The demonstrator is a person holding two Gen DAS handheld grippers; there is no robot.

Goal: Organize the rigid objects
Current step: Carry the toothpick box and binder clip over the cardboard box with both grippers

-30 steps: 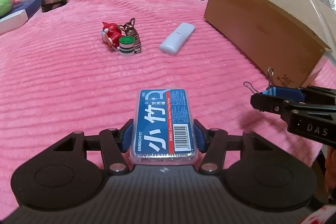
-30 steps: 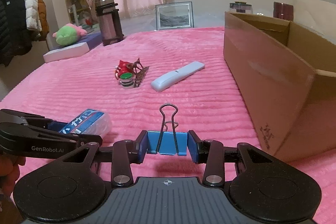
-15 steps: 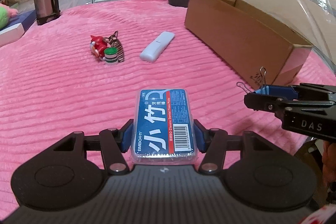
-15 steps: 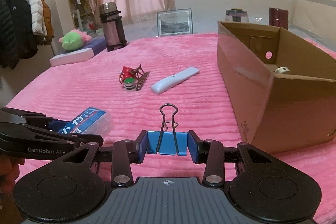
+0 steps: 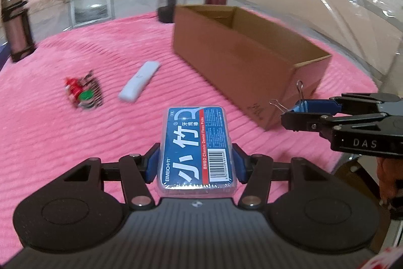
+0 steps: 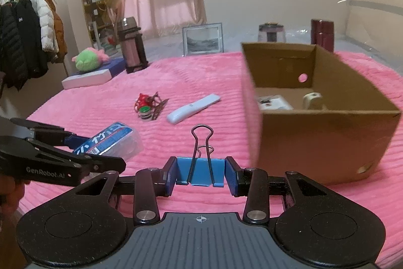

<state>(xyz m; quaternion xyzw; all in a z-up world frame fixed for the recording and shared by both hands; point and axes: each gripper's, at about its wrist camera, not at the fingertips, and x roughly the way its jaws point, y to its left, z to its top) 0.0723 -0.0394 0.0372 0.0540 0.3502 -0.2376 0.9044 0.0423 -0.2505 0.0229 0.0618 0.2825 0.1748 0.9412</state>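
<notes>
Left hand-held gripper (image 5: 196, 161): pinching the floss pick box (image 5: 196, 146) flat between its blue pads, clear of the pink blanket (image 5: 63, 143) below.
Right hand-held gripper (image 6: 200, 173): clamped on the blue binder clip (image 6: 200, 170), wire handles pointing up and forward; the clip sits square between the pads.
Where the goods are: both carried items hang in the air just short of the cardboard box (image 6: 322, 143), which stands open on the blanket to the right.
Risk, clip: the pads bear on the clip's smooth sides, so a knock against the box's near wall could twist it out, and I judge it would then land outside the box.
Risk, floss box: its clear plastic shell looks slick, and it sticks out well past the fingertips (a long lever); a bump on the rim might pivot it loose.
Risk, crowding: the two grippers travel close side by side, so they may clash at the opening if both go in together.
Left behind: a white remote (image 6: 194, 109) and a small heap of red and green trinkets (image 6: 147, 109) lie on the blanket, well apart from the box.
Hard to make out: the trinkets are blurred; what each piece is I cannot tell.
Hidden: most of the box floor lies behind its near wall; only a white card and a pale curved thing show inside.
</notes>
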